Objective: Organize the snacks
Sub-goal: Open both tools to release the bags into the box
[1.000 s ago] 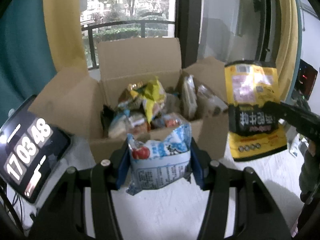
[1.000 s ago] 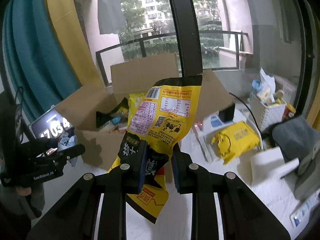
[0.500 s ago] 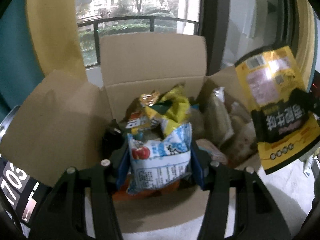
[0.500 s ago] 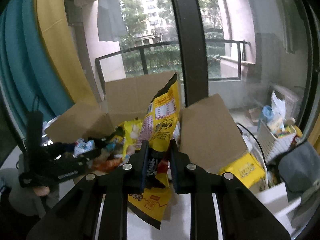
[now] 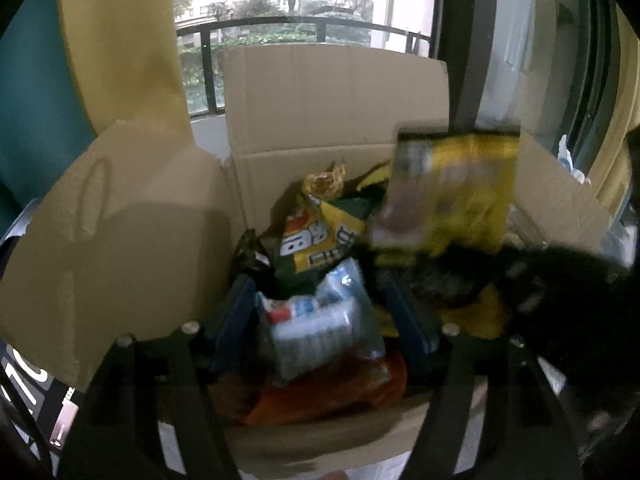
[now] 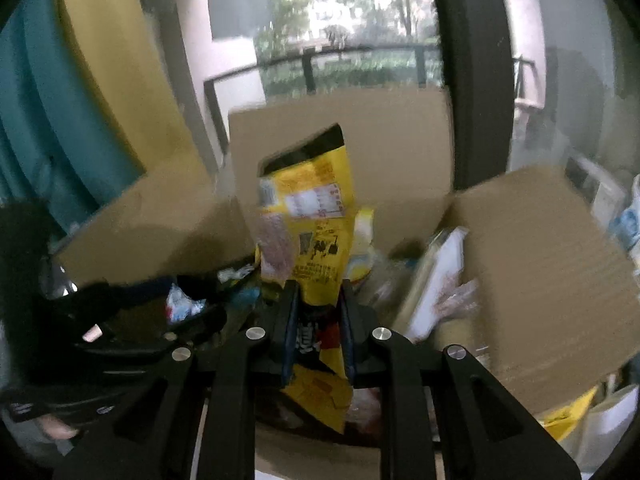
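The box (image 5: 332, 108) is made of matt brown corrugated cardboard, faintly ribbed on its right flap (image 6: 532, 256). Glossy, crinkled plastic film is seen on the yellow snack bag (image 6: 316, 216) and the blue-and-white packet (image 5: 320, 320). The gripper frames are formed of matt black plastic, studded with shiny metal screws (image 6: 255, 333).

The right gripper (image 6: 318, 322) is closed on a yellow and black snack bag (image 6: 310, 216), and its 2 blue pads (image 6: 289, 330) press the lower part of the bag. The bag stands nearly upright over the open cardboard box (image 6: 532, 256), which already contains other packets (image 6: 436, 280). At the left, the left gripper (image 6: 120, 320) reaches into the box, blurred. A teal curtain (image 6: 44, 120) hangs behind.
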Action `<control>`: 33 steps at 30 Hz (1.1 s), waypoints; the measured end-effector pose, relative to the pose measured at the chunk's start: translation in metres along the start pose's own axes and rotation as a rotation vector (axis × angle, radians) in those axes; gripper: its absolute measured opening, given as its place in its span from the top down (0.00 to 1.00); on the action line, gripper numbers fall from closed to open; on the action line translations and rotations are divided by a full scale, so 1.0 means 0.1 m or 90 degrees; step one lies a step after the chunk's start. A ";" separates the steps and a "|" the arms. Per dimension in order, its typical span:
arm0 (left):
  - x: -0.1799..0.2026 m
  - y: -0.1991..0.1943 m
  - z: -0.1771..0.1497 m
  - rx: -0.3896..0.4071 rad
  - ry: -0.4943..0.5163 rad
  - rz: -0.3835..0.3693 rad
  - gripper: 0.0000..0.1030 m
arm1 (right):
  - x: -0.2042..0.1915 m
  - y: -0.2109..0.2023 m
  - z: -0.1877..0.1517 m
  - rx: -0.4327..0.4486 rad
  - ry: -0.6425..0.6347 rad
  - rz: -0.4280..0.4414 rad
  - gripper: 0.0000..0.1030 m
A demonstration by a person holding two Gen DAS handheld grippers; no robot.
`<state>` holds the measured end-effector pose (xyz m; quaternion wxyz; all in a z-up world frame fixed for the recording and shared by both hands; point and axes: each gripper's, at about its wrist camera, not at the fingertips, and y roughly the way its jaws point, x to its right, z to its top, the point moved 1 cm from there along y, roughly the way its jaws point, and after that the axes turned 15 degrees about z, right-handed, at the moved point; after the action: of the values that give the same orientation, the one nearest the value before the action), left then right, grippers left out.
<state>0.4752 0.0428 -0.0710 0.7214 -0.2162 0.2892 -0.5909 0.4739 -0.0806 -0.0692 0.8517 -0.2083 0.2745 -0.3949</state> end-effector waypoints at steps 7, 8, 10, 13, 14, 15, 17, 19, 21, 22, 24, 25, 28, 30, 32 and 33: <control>-0.03 0.02 0.02 0.002 0.003 0.002 0.32 | -0.04 0.23 -0.13 -0.036 0.004 -0.012 0.80; -0.02 0.02 0.02 0.001 0.005 0.003 0.32 | -0.03 0.23 -0.12 -0.039 0.006 -0.010 0.80; -0.01 0.01 0.01 0.001 0.002 0.003 0.32 | -0.02 0.23 -0.09 -0.043 0.011 -0.008 0.80; -0.01 -0.02 -0.01 0.002 0.001 0.006 0.32 | -0.01 0.16 -0.07 -0.040 0.022 -0.015 0.71; -0.02 -0.03 -0.03 0.001 0.001 0.006 0.32 | 0.02 0.13 -0.07 -0.037 0.024 -0.017 0.66; -0.02 -0.05 -0.04 0.001 0.000 0.006 0.32 | 0.03 0.10 -0.07 -0.035 0.026 -0.016 0.66; -0.02 -0.07 -0.06 0.000 0.000 0.009 0.31 | 0.03 0.03 -0.06 -0.031 0.023 -0.020 0.65; -0.03 -0.12 -0.10 0.000 0.001 0.009 0.31 | 0.02 -0.04 -0.06 -0.028 0.020 -0.023 0.65; -0.05 -0.14 -0.11 -0.002 0.002 0.012 0.30 | -0.01 -0.10 -0.07 -0.024 0.017 -0.023 0.65; -0.05 -0.16 -0.13 -0.004 0.002 0.013 0.30 | -0.02 -0.12 -0.06 -0.023 0.017 -0.024 0.65; -0.08 -0.21 -0.15 -0.005 -0.003 0.010 0.28 | -0.04 -0.19 -0.08 -0.019 0.019 -0.020 0.65; -0.09 -0.26 -0.16 -0.004 -0.008 0.009 0.26 | -0.05 -0.21 -0.08 -0.019 0.018 -0.020 0.65; -0.14 -0.39 -0.18 0.003 -0.014 0.007 0.23 | -0.08 -0.30 -0.11 -0.015 0.017 -0.017 0.65; -0.17 -0.46 -0.19 0.007 -0.017 0.008 0.19 | -0.13 -0.37 -0.14 -0.014 0.017 -0.016 0.65; -0.21 -0.56 -0.23 0.012 -0.022 0.009 0.18 | -0.18 -0.47 -0.17 -0.011 0.014 -0.015 0.65; -0.22 -0.60 -0.25 0.014 -0.023 0.009 0.18 | -0.19 -0.52 -0.18 -0.010 0.014 -0.014 0.65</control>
<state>0.4115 0.0527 -0.0466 0.7330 -0.2168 0.2714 -0.5849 0.4233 -0.0997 -0.0480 0.8427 -0.2133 0.2846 -0.4043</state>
